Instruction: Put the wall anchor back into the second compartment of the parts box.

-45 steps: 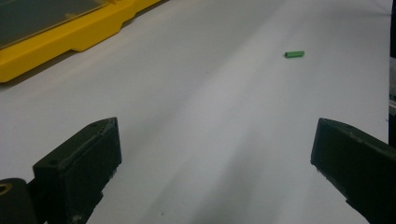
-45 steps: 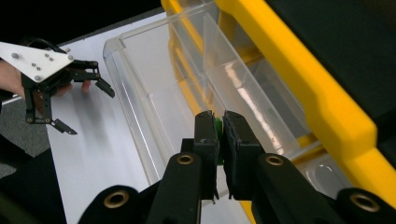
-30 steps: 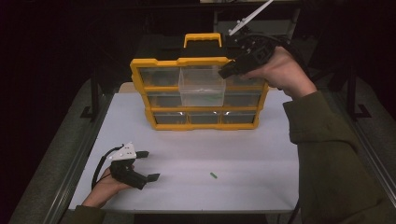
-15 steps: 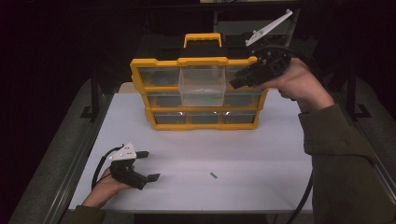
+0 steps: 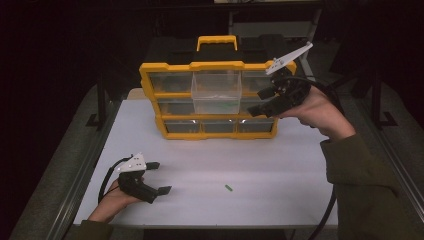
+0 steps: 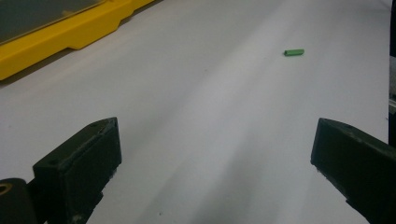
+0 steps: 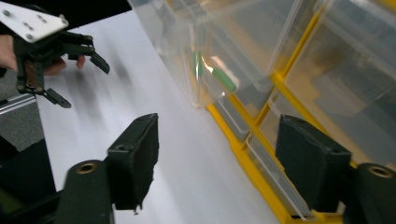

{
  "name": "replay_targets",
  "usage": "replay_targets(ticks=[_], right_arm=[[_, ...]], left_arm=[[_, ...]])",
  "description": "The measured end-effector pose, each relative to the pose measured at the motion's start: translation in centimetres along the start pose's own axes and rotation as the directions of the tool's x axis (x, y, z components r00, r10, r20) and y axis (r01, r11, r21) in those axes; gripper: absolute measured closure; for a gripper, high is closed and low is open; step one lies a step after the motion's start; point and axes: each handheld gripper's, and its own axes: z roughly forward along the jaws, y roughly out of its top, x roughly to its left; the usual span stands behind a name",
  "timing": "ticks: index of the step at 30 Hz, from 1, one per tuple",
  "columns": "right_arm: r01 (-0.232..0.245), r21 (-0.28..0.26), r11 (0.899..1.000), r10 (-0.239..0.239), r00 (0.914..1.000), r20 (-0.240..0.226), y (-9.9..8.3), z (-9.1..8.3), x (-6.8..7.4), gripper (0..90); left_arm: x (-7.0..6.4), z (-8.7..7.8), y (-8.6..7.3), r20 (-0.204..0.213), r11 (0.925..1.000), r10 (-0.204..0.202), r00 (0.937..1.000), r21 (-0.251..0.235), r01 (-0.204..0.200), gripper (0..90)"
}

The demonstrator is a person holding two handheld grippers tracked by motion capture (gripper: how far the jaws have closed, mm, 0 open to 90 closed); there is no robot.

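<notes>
White tabletop (image 5: 280, 180) carries a yellow drawer organiser (image 5: 150, 80) standing upright at its far side, its clear middle drawer (image 5: 216, 92) pulled out towards the person, with small green pieces (image 7: 225, 80) lying inside it. At the organiser's right end the right gripper (image 5: 260, 102) is held in the air just beside the drawer fronts, jaws apart and empty, while the left gripper (image 5: 157, 177) rests low at the near left corner of the table, its jaws also spread wide with nothing between them. Smallest of all, a single green piece (image 5: 228, 188) lies loose on the bare table, to the right of the left gripper and well apart from the organiser.
</notes>
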Motion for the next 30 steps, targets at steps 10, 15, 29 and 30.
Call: replay_targets(ticks=[10, 15, 29, 30], right_arm=[[0.010, 0.008, 1.000, -0.010, 0.9999, 0.013, -2.9, 2.6, 0.8, 16.8], [0.010, 0.021, 1.000, -0.011, 0.9999, 0.011, -4.4, 4.2, 1.7, 15.0], [0.000, 0.036, 0.999, 0.001, 0.9997, -0.024, -8.1, 8.2, 4.0, 15.0], [-0.001, 0.039, 0.999, 0.002, 0.9997, -0.023, -8.3, 8.5, 4.1, 15.0]], left_arm=[[0.0, 0.0, 0.0, 0.000, 1.0000, 0.000, 1.0000, -0.002, 0.000, 1.5], [0.0, 0.0, 0.0, 0.002, 1.0000, -0.001, 1.0000, -0.002, 0.001, 1.5], [0.0, 0.0, 0.0, 0.001, 1.0000, 0.000, 1.0000, -0.004, 0.000, 1.5], [0.0, 0.0, 0.0, 0.001, 1.0000, -0.001, 1.0000, -0.004, 0.001, 1.5]])
